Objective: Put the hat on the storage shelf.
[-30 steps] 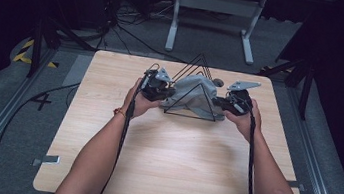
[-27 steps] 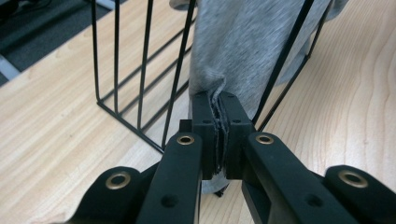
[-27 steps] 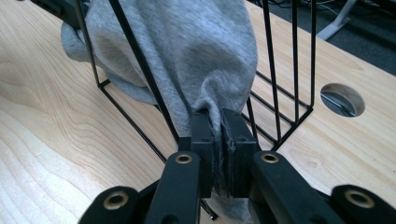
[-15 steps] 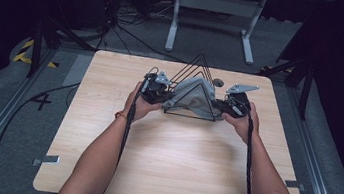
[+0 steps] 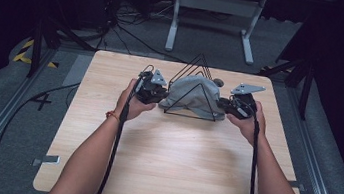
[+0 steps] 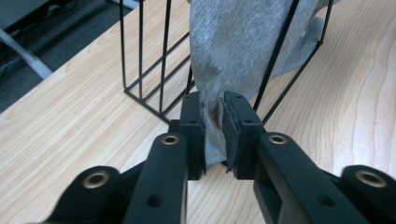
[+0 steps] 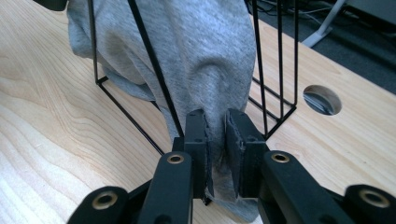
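Note:
A grey cloth [image 5: 191, 93] is draped inside a black wire triangular rack [image 5: 197, 70] at the far middle of the wooden table [image 5: 172, 157]. My left gripper [image 5: 156, 94] holds the cloth's left end, and in the left gripper view its jaws pinch a fold of the grey cloth [image 6: 243, 51] in front of the rack's wires [image 6: 154, 65]. My right gripper [image 5: 227, 106] holds the right end. In the right gripper view its jaws are shut on the grey cloth [image 7: 205, 51], with the rack's wires [image 7: 280, 60] on both sides.
A round cable hole [image 7: 322, 99] lies in the table just beyond the rack. Off the far edge stand a white frame stand [image 5: 216, 4] and loose cables [image 5: 119, 24] on the floor. Rails run along both table sides.
Both grippers and the cloth have stayed at the rack; the hands shifted only slightly and the cloth sits a little lower and wider across it.

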A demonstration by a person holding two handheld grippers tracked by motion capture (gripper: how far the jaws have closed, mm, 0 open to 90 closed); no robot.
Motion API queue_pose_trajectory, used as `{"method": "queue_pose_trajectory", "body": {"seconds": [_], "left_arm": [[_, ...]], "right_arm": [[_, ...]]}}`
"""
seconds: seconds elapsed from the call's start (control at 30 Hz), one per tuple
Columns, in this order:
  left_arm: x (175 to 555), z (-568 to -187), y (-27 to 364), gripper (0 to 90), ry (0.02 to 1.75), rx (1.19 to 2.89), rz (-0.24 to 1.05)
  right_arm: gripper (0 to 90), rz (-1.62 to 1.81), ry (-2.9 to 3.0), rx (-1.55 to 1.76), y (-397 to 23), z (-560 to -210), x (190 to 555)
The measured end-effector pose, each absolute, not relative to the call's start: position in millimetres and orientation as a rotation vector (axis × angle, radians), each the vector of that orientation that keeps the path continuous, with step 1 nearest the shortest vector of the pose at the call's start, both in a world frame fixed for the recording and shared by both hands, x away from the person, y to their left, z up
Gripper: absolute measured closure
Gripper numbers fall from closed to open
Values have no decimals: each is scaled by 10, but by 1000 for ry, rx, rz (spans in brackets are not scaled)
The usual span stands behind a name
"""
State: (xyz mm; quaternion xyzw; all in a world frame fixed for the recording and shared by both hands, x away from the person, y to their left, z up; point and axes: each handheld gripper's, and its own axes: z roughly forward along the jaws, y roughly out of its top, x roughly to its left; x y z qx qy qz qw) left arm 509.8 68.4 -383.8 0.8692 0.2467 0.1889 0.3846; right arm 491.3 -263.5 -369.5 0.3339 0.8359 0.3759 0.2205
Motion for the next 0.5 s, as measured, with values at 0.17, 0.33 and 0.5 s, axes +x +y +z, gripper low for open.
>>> {"method": "queue_pose_trajectory", "body": {"seconds": [0.17,0.33,0.5], "left_arm": [[5010,-3795,780,768,622,2222,493],[4915,-3769,886,766,609,2235,507],[4805,-3762,1017,756,603,2251,515]], "right_arm": [[780,1032,2303,917,-2672,-3624,4844],[775,1023,2302,899,-2712,-3584,4775],[762,1003,2305,888,-2773,-3569,4676]]}}
